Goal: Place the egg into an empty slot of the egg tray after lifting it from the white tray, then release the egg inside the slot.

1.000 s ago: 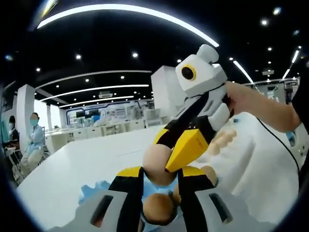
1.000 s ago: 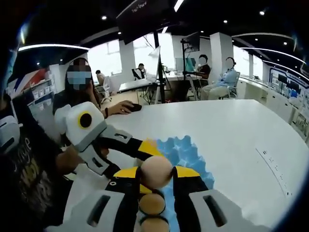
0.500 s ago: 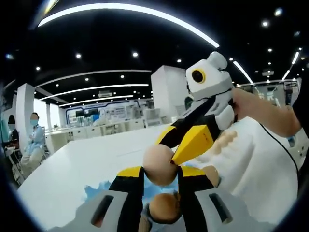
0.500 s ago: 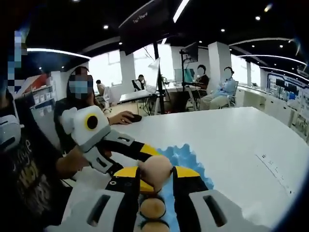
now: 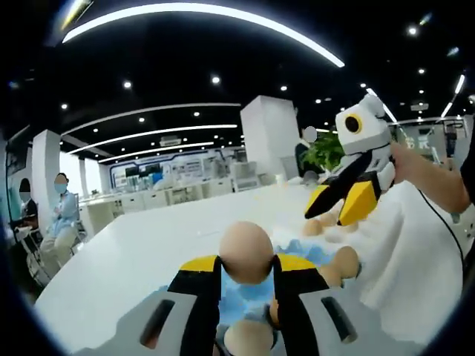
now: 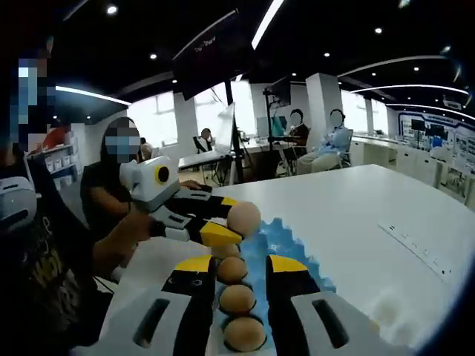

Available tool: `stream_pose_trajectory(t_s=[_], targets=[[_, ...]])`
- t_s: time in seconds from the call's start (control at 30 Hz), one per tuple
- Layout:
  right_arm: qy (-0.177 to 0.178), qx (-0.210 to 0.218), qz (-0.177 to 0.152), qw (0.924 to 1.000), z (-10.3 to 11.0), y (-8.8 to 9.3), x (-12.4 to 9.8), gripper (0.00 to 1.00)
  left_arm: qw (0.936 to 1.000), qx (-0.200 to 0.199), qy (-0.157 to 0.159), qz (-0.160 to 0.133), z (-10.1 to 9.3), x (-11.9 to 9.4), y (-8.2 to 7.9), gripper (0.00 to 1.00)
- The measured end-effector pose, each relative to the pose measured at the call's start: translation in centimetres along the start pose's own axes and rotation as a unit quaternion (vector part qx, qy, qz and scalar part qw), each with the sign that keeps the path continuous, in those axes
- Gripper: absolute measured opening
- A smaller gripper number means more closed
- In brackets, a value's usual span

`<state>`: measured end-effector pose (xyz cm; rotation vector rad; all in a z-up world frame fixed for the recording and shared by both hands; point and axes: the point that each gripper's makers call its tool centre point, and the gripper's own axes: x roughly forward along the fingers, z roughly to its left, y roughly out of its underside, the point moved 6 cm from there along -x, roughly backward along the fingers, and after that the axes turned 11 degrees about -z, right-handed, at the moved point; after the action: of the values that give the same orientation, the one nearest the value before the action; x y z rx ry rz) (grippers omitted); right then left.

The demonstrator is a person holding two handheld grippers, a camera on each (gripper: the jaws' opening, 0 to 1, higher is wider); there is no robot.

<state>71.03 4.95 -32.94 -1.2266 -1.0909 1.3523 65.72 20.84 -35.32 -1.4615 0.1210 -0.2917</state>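
Note:
A tan egg (image 5: 246, 245) sits clamped between the yellow tips of my left gripper (image 5: 247, 264), above the blue egg tray (image 5: 300, 251). In the right gripper view the same egg (image 6: 245, 219) is held by the left gripper (image 6: 231, 220), which reaches in from the left over the far end of the blue tray (image 6: 278, 239). My right gripper (image 6: 240, 265) is open, and several eggs (image 6: 237, 299) lie in tray slots below its gap. The right gripper (image 5: 338, 208) hangs at the upper right with nothing in it, over more eggs (image 5: 326, 221) on a white tray (image 5: 404, 245).
The trays rest on a broad white table (image 6: 371, 215). A person in a dark shirt (image 6: 44, 267) stands at the left holding the grippers. A masked person (image 6: 122, 152) sits just behind the table. Others sit at desks (image 6: 326, 141) further back.
The egg has passed from my right gripper to my left. The right gripper opened and drew back, away from the left one. The left now holds the egg alone.

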Motion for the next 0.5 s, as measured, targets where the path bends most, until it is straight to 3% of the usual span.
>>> stream_pose_trajectory(t_s=[0.27, 0.5], targets=[[0.007, 0.007, -0.019, 0.9998, 1.0, 0.3, -1.5, 0.30, 0.9996, 0.013, -0.019, 0.015, 2.0, -1.1, 0.0, 0.28], [0.014, 0.006, -0.023, 0.9996, 1.4, 1.1, -2.6, 0.31, 0.9988, 0.029, -0.013, 0.037, 3.1, -1.3, -0.6, 0.28]])
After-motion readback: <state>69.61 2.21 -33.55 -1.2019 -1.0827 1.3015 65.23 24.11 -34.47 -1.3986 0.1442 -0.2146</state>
